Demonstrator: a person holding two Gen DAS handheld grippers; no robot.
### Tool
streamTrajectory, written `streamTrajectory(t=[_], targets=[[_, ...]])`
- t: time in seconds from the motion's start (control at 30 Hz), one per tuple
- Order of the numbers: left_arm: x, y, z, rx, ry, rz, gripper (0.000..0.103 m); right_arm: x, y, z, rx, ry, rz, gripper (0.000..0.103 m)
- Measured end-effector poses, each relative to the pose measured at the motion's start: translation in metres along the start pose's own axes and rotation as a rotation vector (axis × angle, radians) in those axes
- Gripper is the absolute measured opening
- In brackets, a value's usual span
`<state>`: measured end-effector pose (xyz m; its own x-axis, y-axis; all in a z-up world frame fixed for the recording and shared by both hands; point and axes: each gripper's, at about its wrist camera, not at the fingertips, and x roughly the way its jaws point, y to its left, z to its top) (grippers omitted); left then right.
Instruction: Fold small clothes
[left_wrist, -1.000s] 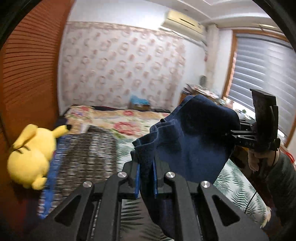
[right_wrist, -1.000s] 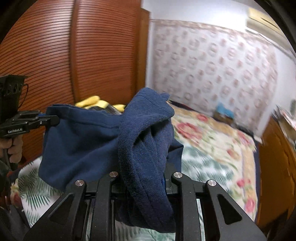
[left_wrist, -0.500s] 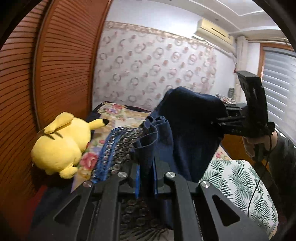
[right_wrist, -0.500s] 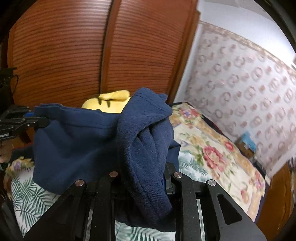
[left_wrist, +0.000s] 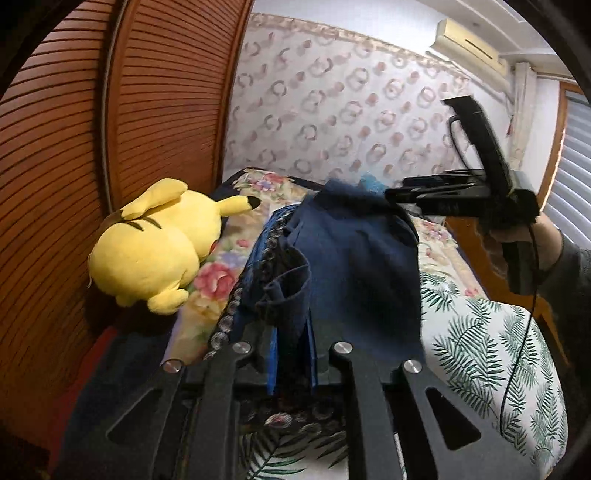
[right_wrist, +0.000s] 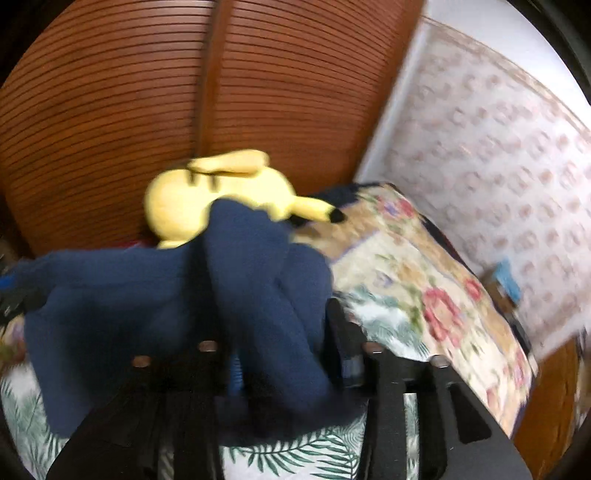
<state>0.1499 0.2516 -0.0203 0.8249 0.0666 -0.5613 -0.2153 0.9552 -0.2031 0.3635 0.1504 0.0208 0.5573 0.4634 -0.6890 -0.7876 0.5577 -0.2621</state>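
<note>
The left gripper (left_wrist: 291, 363) stays clenched on the navy garment (left_wrist: 354, 266); the right gripper (right_wrist: 280, 354) (blurred) has just been opening, cloth draped between its 2 jaws.

right-wrist view motion-blurred, plush toy (right_wrist: 207, 199) part-hidden

Dim indoor light, fisheye-bent edges; right wrist view motion-blurred.
</note>
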Motion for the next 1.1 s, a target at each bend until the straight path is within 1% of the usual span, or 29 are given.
streamTrajectory(t=[0.1, 0.13, 0.17, 0.2, 0.23, 0.27, 0.3, 0.33, 0.43, 0.47, 0.5, 0.63, 0.8, 0.87, 1.1], targets=[[-0.006, -0.002, 0.001, 0.015, 0.0, 0.024, 0.015, -0.009, -0.011, -0.002, 0.049, -0.019, -0.042, 0.051], [-0.009, -0.004, 0.001, 0.023, -0.006, 0.037, 0.017, -0.014, -0.014, -0.003, 0.058, -0.023, -0.061, 0.053], [-0.011, -0.005, 0.002, 0.029, -0.007, 0.046, 0.023, -0.022, -0.016, -0.008, 0.073, -0.03, -0.065, 0.053], [-0.012, -0.006, 0.003, 0.034, -0.006, 0.049, 0.025, -0.029, -0.016, -0.011, 0.082, -0.036, -0.057, 0.053], [-0.015, -0.008, 0.004, 0.041, -0.007, 0.045, 0.026, -0.037, -0.016, -0.014, 0.093, -0.043, -0.046, 0.053], [-0.02, -0.009, 0.005, 0.046, -0.017, 0.038, 0.029, -0.046, -0.016, -0.02, 0.105, -0.05, -0.041, 0.053], [-0.026, -0.013, 0.006, 0.053, -0.03, 0.034, 0.032, -0.052, -0.015, -0.025, 0.114, -0.056, -0.042, 0.053], [-0.031, -0.016, 0.006, 0.057, -0.038, 0.029, 0.04, -0.062, -0.011, -0.035, 0.127, -0.066, -0.041, 0.053], [-0.044, -0.029, 0.006, 0.088, -0.053, -0.016, 0.046, -0.084, -0.005, -0.055, 0.176, -0.087, -0.036, 0.053], [-0.047, -0.034, 0.006, 0.096, -0.056, -0.025, 0.053, -0.095, -0.003, -0.065, 0.202, -0.098, -0.031, 0.053], [-0.052, -0.04, 0.004, 0.109, -0.062, -0.037, 0.055, -0.105, 0.0, -0.074, 0.222, -0.105, -0.029, 0.053], [-0.063, -0.064, -0.002, 0.149, -0.07, -0.075, 0.055, -0.145, 0.011, -0.11, 0.277, -0.137, -0.055, 0.055], [-0.071, -0.098, -0.013, 0.195, -0.065, -0.095, 0.055, -0.191, 0.021, -0.153, 0.35, -0.172, -0.101, 0.064], [-0.073, -0.11, -0.018, 0.21, -0.061, -0.107, 0.055, -0.207, 0.024, -0.169, 0.377, -0.186, -0.12, 0.07], [-0.086, -0.152, -0.03, 0.252, -0.071, -0.163, 0.055, -0.257, 0.028, -0.216, 0.478, -0.22, -0.205, 0.081]])
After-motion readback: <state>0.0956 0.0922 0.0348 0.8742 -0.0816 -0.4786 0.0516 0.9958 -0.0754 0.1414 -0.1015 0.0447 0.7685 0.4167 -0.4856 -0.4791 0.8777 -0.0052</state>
